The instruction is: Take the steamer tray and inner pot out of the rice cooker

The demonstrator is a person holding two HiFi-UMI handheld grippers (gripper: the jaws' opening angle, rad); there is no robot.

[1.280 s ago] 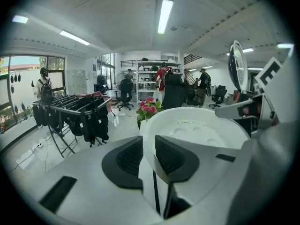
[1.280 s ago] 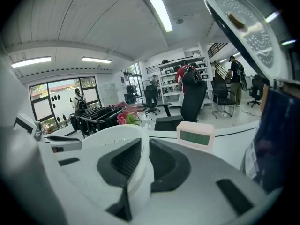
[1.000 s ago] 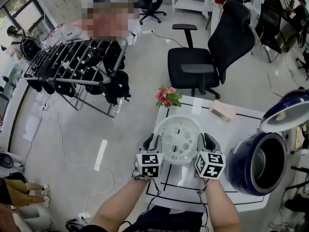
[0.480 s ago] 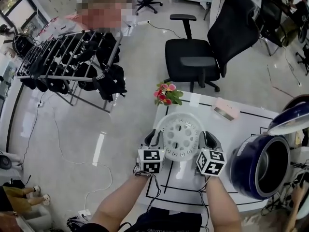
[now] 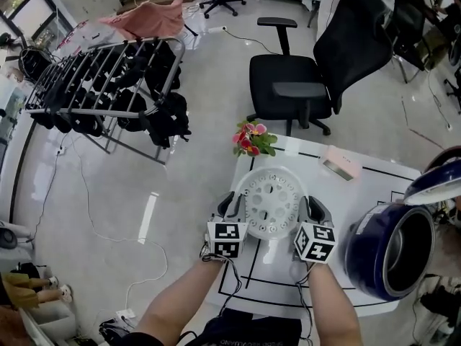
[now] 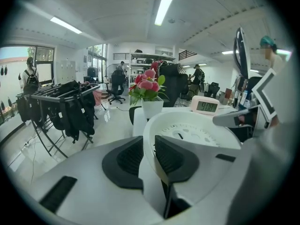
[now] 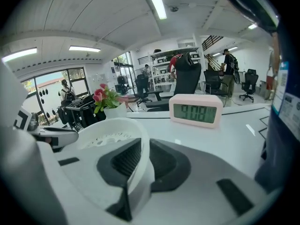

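The white steamer tray [image 5: 271, 206], round with several holes, is low over the white table [image 5: 353, 207], left of the rice cooker. I cannot tell whether it touches the table. My left gripper [image 5: 235, 206] is shut on the tray's left rim and my right gripper [image 5: 310, 209] on its right rim. In the left gripper view the rim [image 6: 151, 139] stands pinched between the dark pads of the left gripper [image 6: 149, 154]. The right gripper [image 7: 140, 159] clamps the tray wall [image 7: 117, 130] the same way. The dark blue rice cooker [image 5: 385, 254] stands open at the right, the inner pot [image 5: 409, 245] inside it.
The cooker's raised lid [image 5: 438, 180] hangs over the table's right end. A pink digital clock [image 5: 341, 163] and a potted flower [image 5: 250, 140] stand at the table's far edge. Beyond it are a black office chair [image 5: 310, 85] and a drying rack [image 5: 108, 85] with dark clothes.
Both grippers have sunk a little toward the table with the tray between them. Their grip on the rim is unchanged.
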